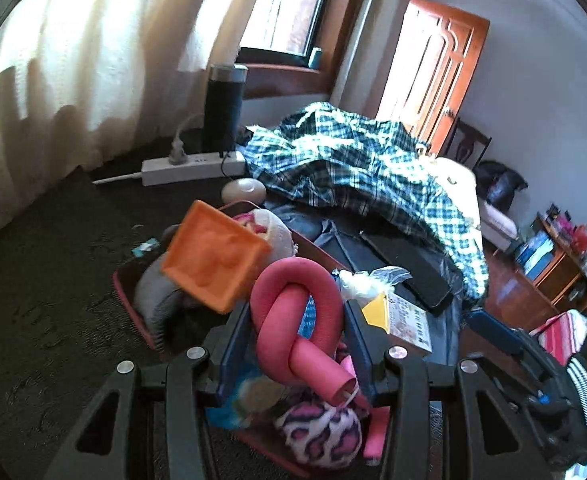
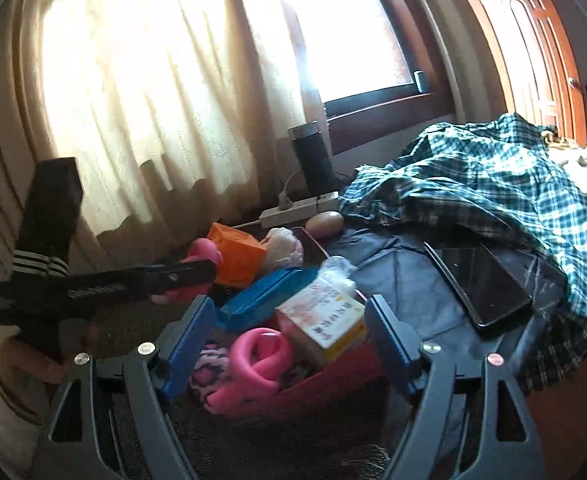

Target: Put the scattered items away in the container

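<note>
A red basket (image 2: 325, 384) sits on the dark carpet, full of items. In the left wrist view my left gripper (image 1: 295, 344) is shut on a knotted pink foam tube (image 1: 293, 308) and holds it over the basket (image 1: 127, 300). An orange box (image 1: 213, 256), a grey cloth (image 1: 153, 292) and a pink leopard-print ball (image 1: 321, 432) lie beneath. In the right wrist view my right gripper (image 2: 289, 332) is open around a small printed box (image 2: 325, 324) on top of the basket. A blue case (image 2: 265, 296) and another pink foam tube (image 2: 257, 364) lie beside it.
A checked shirt (image 1: 353, 160) is heaped over dark cloth with a black phone (image 2: 481, 284) on it. A white power strip (image 1: 193, 166), a dark tumbler (image 1: 223, 108) and a beige puck (image 1: 243, 190) stand near the curtain. The left gripper body (image 2: 101, 284) crosses the right view.
</note>
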A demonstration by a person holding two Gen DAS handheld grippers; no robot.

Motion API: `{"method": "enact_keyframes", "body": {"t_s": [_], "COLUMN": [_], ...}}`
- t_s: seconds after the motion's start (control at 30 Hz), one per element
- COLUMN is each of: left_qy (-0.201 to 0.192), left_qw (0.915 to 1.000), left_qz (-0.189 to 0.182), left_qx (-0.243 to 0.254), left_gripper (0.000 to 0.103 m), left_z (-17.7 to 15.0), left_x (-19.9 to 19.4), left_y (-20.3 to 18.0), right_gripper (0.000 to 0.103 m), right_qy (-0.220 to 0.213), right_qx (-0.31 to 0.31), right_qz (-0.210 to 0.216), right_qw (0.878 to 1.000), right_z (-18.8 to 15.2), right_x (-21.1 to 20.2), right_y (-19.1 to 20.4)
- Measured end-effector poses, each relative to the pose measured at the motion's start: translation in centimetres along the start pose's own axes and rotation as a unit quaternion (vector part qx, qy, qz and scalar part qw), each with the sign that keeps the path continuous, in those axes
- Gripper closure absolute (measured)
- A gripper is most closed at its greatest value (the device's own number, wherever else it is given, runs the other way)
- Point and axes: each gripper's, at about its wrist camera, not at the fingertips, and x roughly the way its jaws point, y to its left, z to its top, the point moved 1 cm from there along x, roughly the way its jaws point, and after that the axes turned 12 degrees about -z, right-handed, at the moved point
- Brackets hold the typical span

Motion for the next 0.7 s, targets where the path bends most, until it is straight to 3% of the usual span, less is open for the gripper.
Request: {"method": "enact_keyframes", "body": {"t_s": [0.17, 0.27, 0.4, 0.43, 0.57, 0.7], "left_qy": [0.015, 0.02, 0.001, -0.01, -0.038, -0.043], "left_qw": [0.9996, 0.9997, 0.9992, 0.9987, 0.9951, 0.9924], "left_qz": [0.022, 0.017, 0.031, 0.037, 0.067, 0.104], "left_qx": [0.001, 0.002, 0.024, 0.035, 0.063, 0.05], "left_gripper": [0.054, 0.046, 0.005, 0.002, 0.002, 0.001], "left_z": [0.0, -0.1, -0.6, -0.8, -1.9, -3.3], "left_x": [2.1, 2.2, 0.7, -0.1, -3.0, -4.9], "left_y": [0.2, 0.3, -1.0, -1.4, -2.4, -1.5], "right_gripper": [0.022, 0.022, 0.021, 0.02, 0.019, 0.017], "right_qy": [0.0, 0.002, 0.008, 0.009, 0.018, 0.027], "right_qx": [0.0, 0.001, 0.005, 0.004, -0.015, -0.051], "right_qz": [0.0, 0.0, 0.001, 0.001, -0.001, -0.01], "right_qw": [1.0, 1.0, 1.0, 1.0, 1.0, 0.998], "right_z": [-0.2, -0.3, -0.3, -0.3, -0.3, -0.5], "right_x": [0.3, 0.6, 0.9, 0.9, 0.9, 0.2], "right_y": [-0.5, -0.8, -1.2, -1.2, -0.9, -0.7]}}
